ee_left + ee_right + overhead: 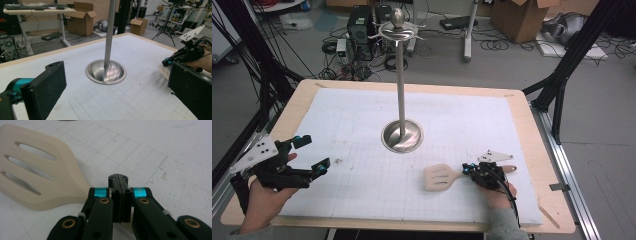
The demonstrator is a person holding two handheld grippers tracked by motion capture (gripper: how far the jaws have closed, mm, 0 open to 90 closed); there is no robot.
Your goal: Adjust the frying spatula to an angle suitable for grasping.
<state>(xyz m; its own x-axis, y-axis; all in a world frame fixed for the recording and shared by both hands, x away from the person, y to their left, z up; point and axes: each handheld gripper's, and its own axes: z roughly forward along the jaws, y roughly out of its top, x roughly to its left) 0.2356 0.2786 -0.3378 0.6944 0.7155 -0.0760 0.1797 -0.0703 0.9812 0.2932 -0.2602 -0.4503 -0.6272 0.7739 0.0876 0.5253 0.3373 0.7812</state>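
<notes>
A cream slotted spatula (439,176) (37,170) lies flat on the white gridded mat, its blade toward the left and its handle end (510,169) poking out on the right. My right gripper (468,170) (118,180) sits low over the spatula's handle with its jaws pressed together; the handle passes underneath them. My left gripper (312,153) (117,82) is held at the table's left edge, jaws wide apart and with nothing between them, pointing toward the metal stand (402,136) (105,72).
The stand is a tall steel pole (401,75) on a round dished base at the mat's middle, with hooks at its top (398,31). The mat (362,120) covers a wooden table. Cardboard boxes, cables and black frame legs stand on the floor beyond.
</notes>
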